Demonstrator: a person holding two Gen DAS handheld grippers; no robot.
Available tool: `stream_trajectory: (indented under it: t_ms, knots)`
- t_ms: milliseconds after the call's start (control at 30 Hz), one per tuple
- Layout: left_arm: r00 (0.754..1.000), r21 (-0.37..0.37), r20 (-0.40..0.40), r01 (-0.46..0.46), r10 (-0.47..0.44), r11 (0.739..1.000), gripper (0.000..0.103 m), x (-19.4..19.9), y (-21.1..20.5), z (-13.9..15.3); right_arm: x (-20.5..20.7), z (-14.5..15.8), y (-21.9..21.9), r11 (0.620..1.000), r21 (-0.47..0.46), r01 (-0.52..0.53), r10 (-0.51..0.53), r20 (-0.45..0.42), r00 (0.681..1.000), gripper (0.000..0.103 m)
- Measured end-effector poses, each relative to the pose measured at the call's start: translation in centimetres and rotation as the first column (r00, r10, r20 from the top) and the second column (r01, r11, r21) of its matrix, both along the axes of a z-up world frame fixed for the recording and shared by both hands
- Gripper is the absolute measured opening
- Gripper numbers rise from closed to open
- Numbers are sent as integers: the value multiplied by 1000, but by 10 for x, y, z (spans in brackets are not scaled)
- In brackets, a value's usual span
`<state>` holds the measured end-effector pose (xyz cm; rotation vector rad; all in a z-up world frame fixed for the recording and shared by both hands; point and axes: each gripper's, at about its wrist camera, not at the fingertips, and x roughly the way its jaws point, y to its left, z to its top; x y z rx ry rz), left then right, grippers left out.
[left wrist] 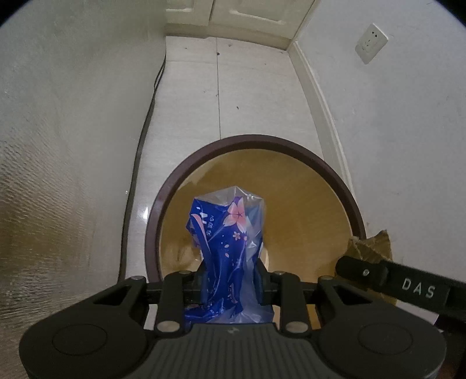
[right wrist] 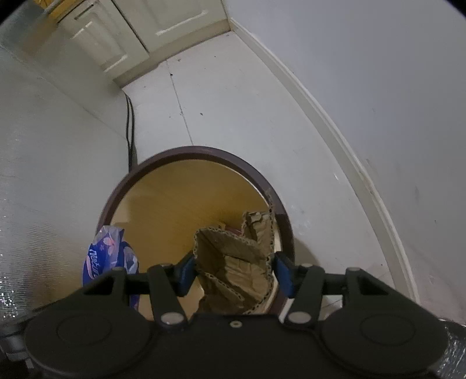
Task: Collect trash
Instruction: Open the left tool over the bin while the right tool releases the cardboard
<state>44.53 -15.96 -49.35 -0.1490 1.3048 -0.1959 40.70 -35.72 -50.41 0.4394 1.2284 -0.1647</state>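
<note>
A round trash bin with a dark brown rim and a yellow-brown inside stands on the floor; it also shows in the right wrist view. My left gripper is shut on a blue plastic wrapper with pink flowers and holds it over the bin's mouth. The wrapper also shows in the right wrist view. My right gripper is shut on a crumpled piece of brown cardboard over the bin's right side. The cardboard's edge and the right gripper's finger show in the left wrist view.
The bin stands on white floor tiles in a narrow space between a grey panel on the left and a white wall with a socket on the right. A black cable runs along the left. White cabinet doors stand behind.
</note>
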Motion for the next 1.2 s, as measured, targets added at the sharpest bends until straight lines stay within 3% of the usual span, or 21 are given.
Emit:
stream_trajectory:
  t_ms: [133, 200, 400, 800, 1067, 1200]
  knots:
    - [1000, 0, -1, -12, 12, 1000, 36, 2, 5, 0, -1, -2, 1, 1000, 2, -20, 20, -1, 1000, 58]
    - [1000, 14, -4, -21, 21, 1000, 49, 5, 7, -2, 0, -4, 4, 999, -2, -32, 32, -1, 999, 59]
    - [1000, 40, -9, 3, -3, 999, 63, 1, 0, -2, -1, -6, 0, 999, -1, -38, 38, 12, 999, 61]
    - [999, 71, -22, 30, -28, 997, 81, -7, -7, -6, -2, -3, 0, 997, -10, -74, 74, 38, 996, 70]
    - [999, 96, -31, 37, -34, 995, 87, -7, -4, -7, -2, -2, 3, 993, -36, -113, 114, 15, 993, 72]
    - [999, 100, -25, 30, -28, 994, 91, -8, -2, -4, 0, -2, 7, 991, -30, -134, 134, 15, 991, 81]
